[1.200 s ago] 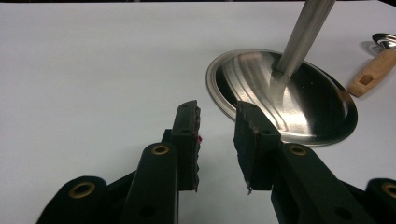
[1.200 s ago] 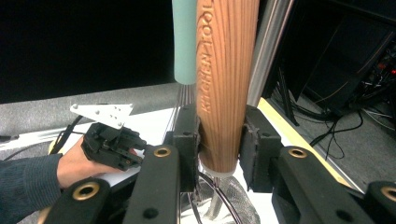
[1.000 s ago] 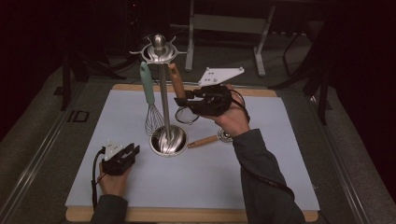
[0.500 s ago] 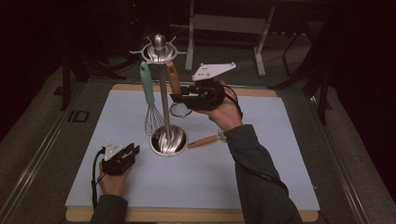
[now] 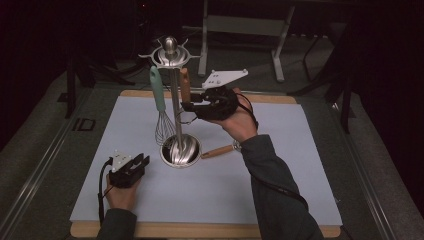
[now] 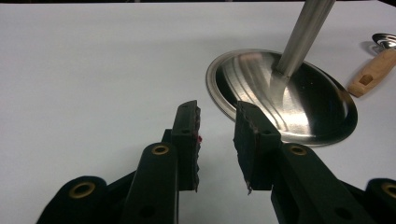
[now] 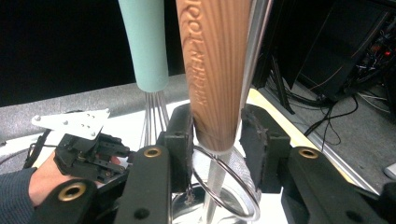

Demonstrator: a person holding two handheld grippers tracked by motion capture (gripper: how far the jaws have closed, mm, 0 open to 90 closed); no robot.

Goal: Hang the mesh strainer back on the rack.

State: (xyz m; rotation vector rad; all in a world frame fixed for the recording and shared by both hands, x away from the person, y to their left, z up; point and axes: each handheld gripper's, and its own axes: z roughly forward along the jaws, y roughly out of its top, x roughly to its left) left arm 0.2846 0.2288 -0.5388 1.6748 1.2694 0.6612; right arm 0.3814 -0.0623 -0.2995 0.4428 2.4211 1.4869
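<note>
A steel utensil stand rises from a round base on the pale mat. From its top ring hang a whisk with a teal handle and a wooden-handled utensil. My right gripper reaches in from the right at that handle's lower end. In the right gripper view the wooden handle stands between the jaws, which have just been opening; a gap shows at the right pad. My left gripper rests on the mat left of the base, open with nothing between its fingers.
A second wooden-handled utensil lies on the mat just right of the base. The mat lies on a wooden board. Dark floor, chair legs and cables lie beyond the table.
The right gripper has shifted a little left toward the stand's pole, and its jaws have parted around the wooden handle. The left gripper has stayed put.
</note>
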